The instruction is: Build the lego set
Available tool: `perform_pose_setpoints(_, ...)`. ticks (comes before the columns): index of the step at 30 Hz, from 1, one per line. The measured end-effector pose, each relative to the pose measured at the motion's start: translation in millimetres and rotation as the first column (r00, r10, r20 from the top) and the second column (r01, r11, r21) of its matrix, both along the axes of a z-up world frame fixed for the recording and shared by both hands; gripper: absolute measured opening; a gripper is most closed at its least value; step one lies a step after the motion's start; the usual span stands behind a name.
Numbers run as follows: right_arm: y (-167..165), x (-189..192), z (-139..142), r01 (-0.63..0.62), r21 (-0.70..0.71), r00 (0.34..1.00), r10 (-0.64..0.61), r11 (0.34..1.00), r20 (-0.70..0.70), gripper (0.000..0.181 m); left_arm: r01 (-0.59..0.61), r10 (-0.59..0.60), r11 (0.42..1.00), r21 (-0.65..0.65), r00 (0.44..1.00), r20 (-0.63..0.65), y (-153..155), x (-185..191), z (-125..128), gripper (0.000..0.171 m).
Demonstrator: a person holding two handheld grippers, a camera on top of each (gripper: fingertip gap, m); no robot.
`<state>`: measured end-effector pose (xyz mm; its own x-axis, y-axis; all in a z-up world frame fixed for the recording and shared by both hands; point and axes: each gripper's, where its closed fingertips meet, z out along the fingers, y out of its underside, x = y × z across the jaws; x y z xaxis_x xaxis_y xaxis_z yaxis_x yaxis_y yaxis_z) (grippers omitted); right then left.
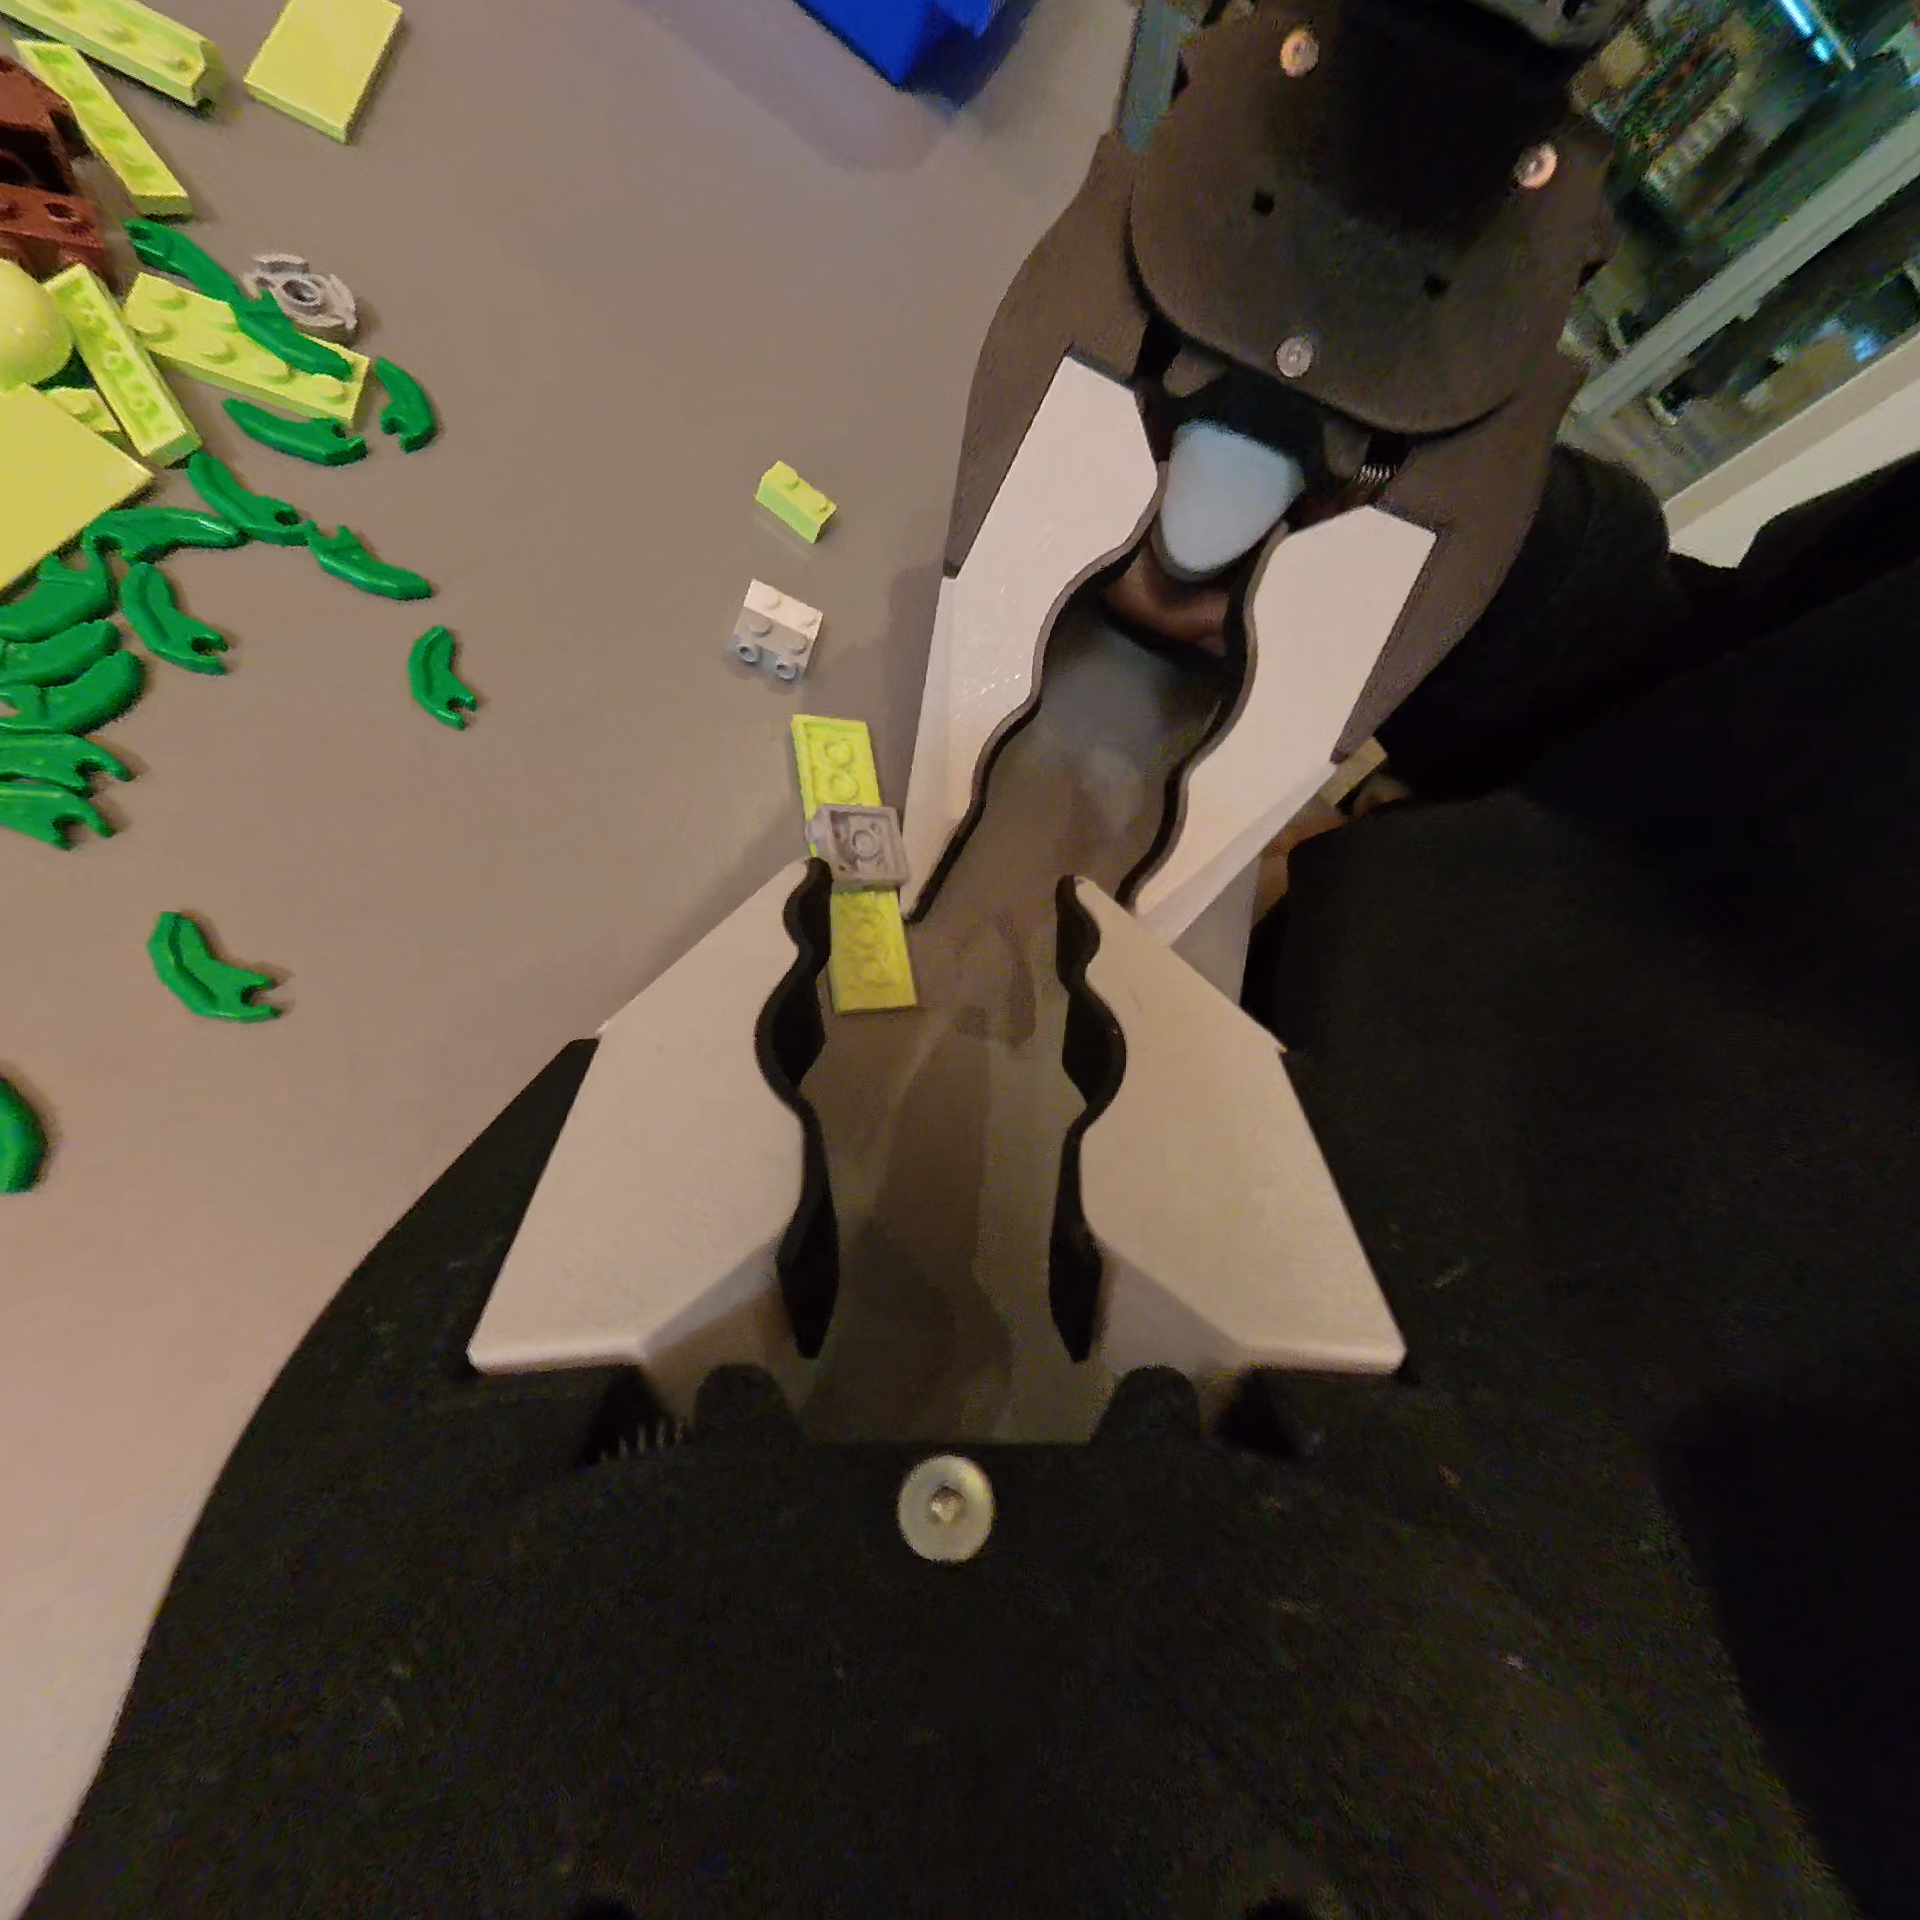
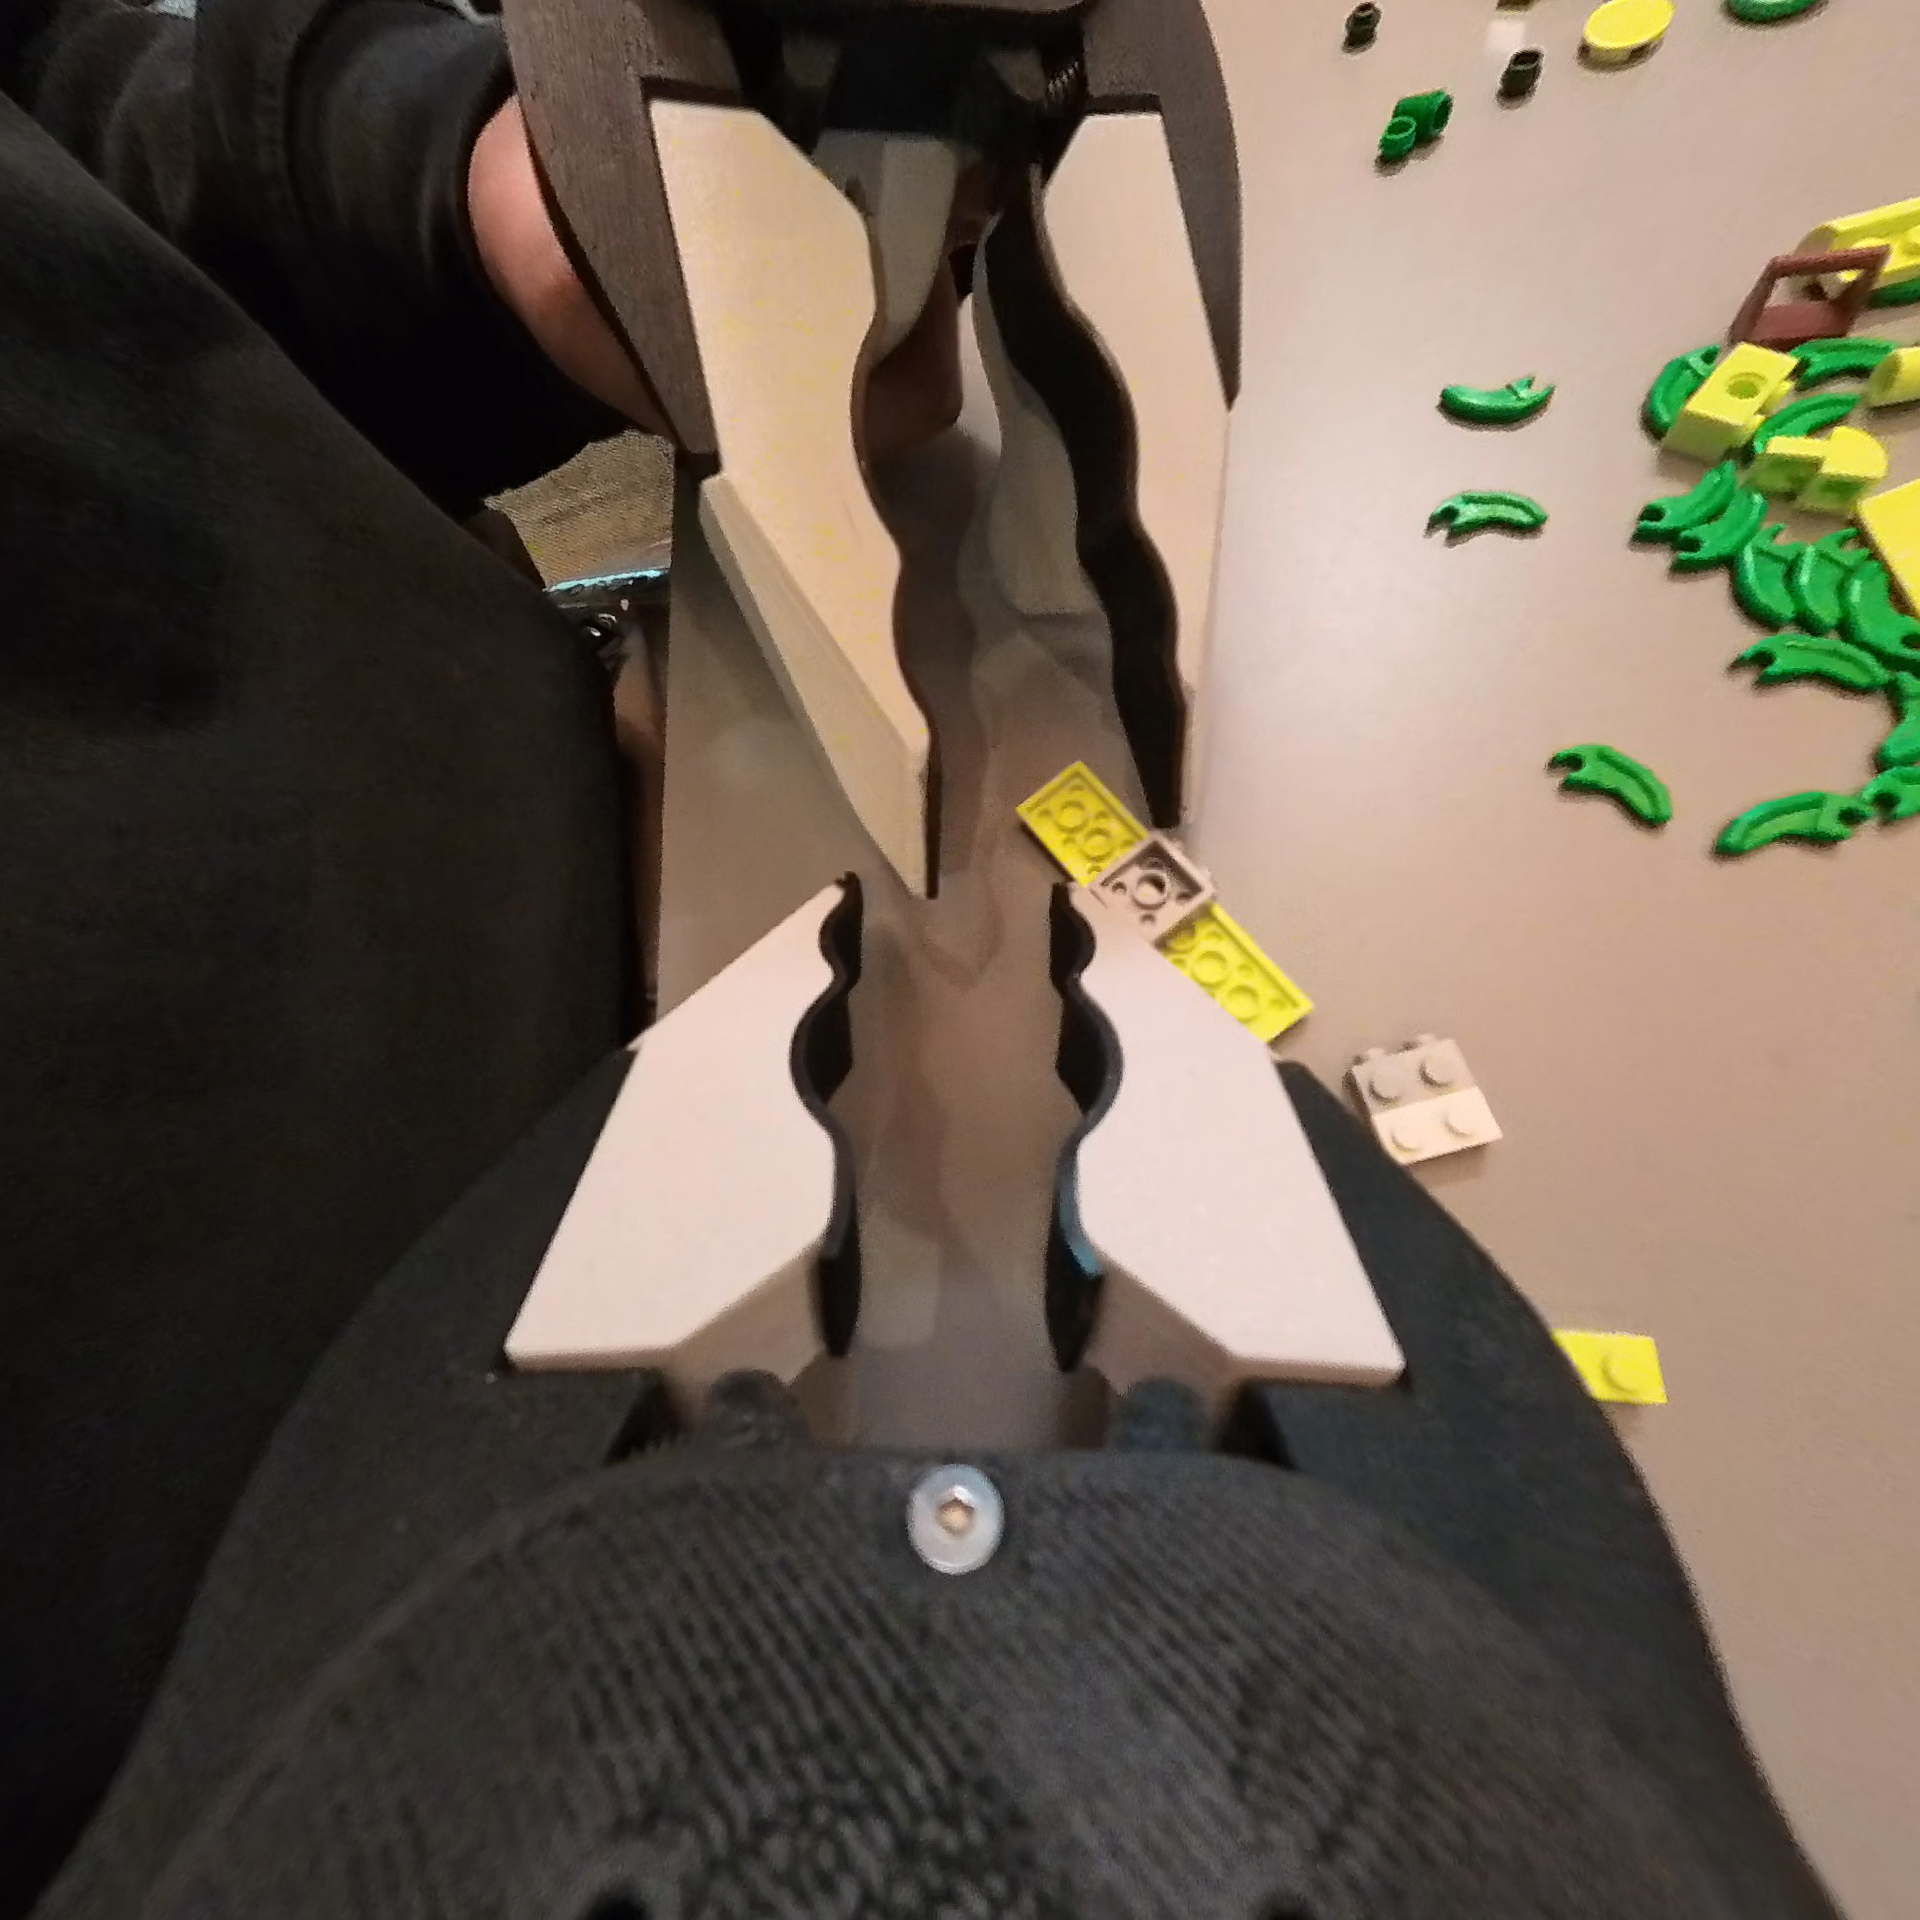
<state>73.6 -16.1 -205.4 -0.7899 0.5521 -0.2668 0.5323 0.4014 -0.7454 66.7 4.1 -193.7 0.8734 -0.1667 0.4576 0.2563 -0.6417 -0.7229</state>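
Observation:
A long lime plate [image 1: 847, 764] lies flat on the grey table [image 1: 582, 312], with a small grey square plate [image 1: 860, 844] sitting tilted on its middle. Both also show in the right wrist view: the lime plate [image 2: 1242, 982] and the grey plate [image 2: 1148, 888]. My left gripper [image 1: 940, 904] is open and empty; its left fingertip is right beside the two plates. My right gripper [image 2: 954, 904] is open and empty, with its right fingertip next to the grey plate. The grippers face each other tip to tip: the right gripper [image 1: 1023, 883] and the left gripper [image 2: 1044, 842] each show in the other's view.
A grey-and-white bracket piece [image 1: 774, 629] [image 2: 1423, 1107] and a small lime brick [image 1: 795, 499] [image 2: 1610, 1366] lie near the plates. A pile of green curved pieces [image 1: 62, 644] [image 2: 1818, 592] with lime and brown bricks lies farther off. A blue bin [image 1: 914, 31] stands at the back. The table edge and dark clothing are close by. Both grippers' tips are close together, under 4 cm apart.

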Motion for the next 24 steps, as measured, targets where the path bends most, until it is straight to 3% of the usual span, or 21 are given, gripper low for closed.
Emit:
perform_pose_setpoints(6, 6.9, 2.3, 10.9, -0.002, -0.051, 0.999, 0.000, 0.999, -0.042, 0.031, -0.043, 0.043, 0.999, 0.014, 0.998, -0.044, 0.5, -6.0, 1.2, 0.041)
perform_pose_setpoints(12, 46.9, -18.0, 29.1, 0.160, -0.098, 0.968, -0.176, 0.982, -0.178, 0.031, -0.066, 0.056, 0.997, -0.038, 0.973, -0.223, -1.9, -14.5, -10.5, 0.039)
perform_pose_setpoints(24, 67.1, -26.5, 56.1, 0.234, -0.316, 0.943, -0.293, 0.920, -0.155, 0.028, -0.147, 0.114, 0.986, -0.081, 0.941, -0.318, -1.1, -30.3, -19.2, 0.017)
